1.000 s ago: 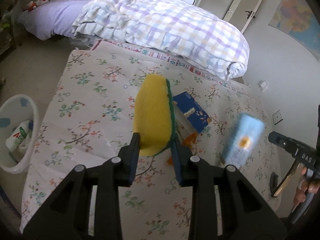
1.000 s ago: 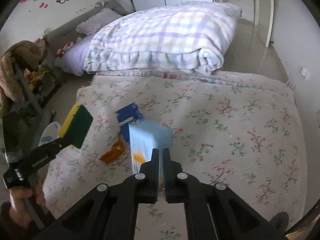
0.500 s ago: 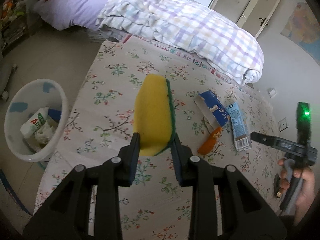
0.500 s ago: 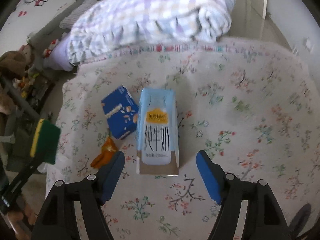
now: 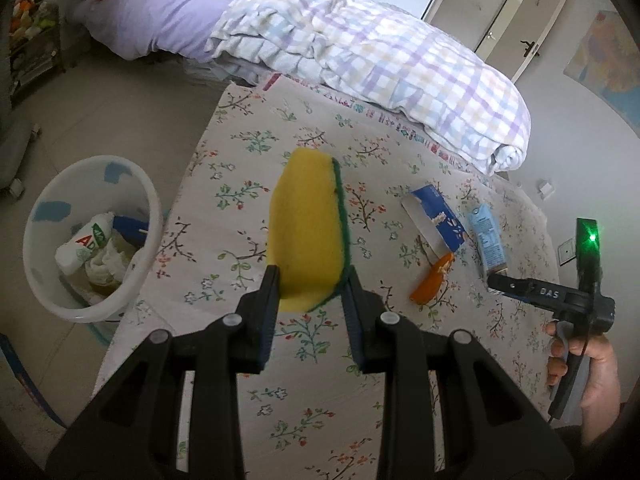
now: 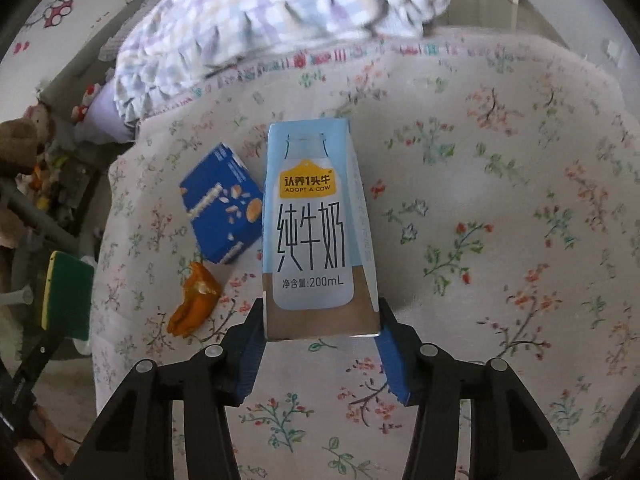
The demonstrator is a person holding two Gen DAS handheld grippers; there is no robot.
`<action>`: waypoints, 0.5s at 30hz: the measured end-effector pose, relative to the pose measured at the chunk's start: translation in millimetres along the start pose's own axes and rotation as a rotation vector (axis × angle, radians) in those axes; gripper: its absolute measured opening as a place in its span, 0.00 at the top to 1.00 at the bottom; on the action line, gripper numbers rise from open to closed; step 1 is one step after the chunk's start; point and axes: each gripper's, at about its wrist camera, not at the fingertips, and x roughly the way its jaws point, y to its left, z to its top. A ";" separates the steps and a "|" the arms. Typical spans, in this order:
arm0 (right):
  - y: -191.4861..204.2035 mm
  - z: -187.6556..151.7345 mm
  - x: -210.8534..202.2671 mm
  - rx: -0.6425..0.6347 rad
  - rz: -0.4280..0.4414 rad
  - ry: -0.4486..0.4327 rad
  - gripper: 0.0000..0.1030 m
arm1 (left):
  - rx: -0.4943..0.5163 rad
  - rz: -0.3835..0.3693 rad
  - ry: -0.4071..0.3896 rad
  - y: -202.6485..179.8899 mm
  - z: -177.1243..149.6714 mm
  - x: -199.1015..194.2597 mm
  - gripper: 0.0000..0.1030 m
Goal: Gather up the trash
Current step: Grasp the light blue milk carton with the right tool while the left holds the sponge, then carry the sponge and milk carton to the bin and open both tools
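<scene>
My right gripper (image 6: 322,336) is closing around the bottom end of the pale blue milk carton (image 6: 318,228) lying flat on the flowered bedspread (image 6: 500,208); its pads flank the carton, and I cannot tell whether they press it yet. My left gripper (image 5: 312,292) pinches a yellow sponge with a green scouring side (image 5: 308,232). Just beside the carton lie a dark blue snack box (image 6: 222,216) and an orange peel scrap (image 6: 194,300). On the floor off the bed's edge stands the white plastic bin (image 5: 90,236), already holding rubbish. Gripped so near its end, I judge the carton may pivot and slip out when lifted.
</scene>
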 end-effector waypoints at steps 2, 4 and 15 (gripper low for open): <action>4.4 -1.0 -10.8 -0.017 0.001 -0.028 0.50 | -0.005 0.001 -0.006 3.1 0.1 -2.2 0.69; 8.6 -2.2 -21.3 -0.032 0.009 -0.053 0.50 | -0.011 0.003 -0.014 7.2 0.3 -6.0 0.69; 76.4 -12.7 -49.8 -0.185 0.088 -0.120 0.50 | -0.083 0.050 -0.070 51.3 2.0 -29.3 0.68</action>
